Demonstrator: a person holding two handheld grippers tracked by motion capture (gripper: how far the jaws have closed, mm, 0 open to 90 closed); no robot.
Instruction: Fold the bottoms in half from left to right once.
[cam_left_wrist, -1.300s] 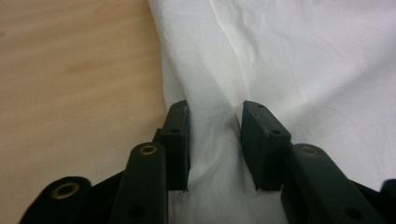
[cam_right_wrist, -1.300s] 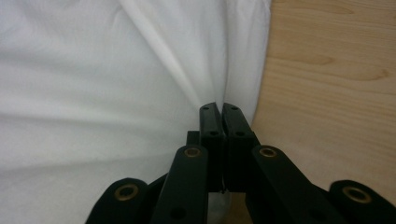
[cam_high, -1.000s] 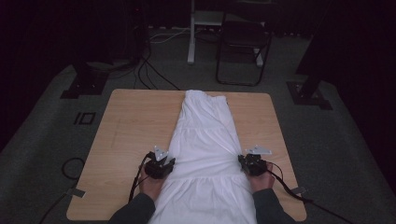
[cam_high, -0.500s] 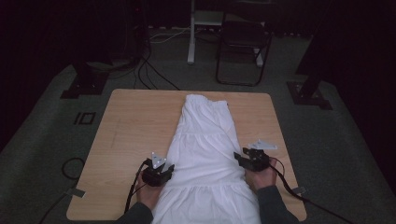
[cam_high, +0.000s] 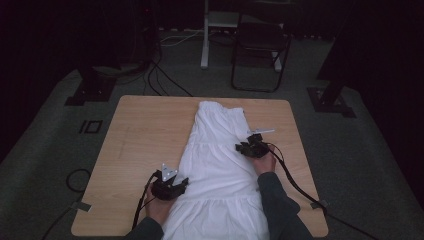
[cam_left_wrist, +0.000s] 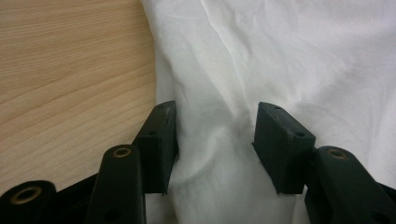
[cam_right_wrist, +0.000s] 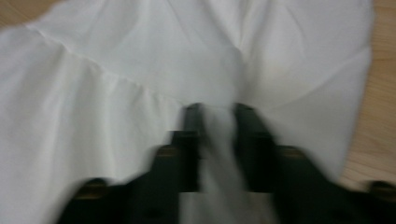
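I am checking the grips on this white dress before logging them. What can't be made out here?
- Right tongs: the right gripper view is motion-blurred, so their hold on the dress is unclear.
- Dress hem: cut off by the bottom edge of the high view.
- Left tongs: fabric lies between open jaws; contact underneath is hidden.

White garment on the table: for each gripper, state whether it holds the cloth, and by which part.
The left gripper is open astride the white garment, at its left edge. The right gripper pinches a fold at its right edge.
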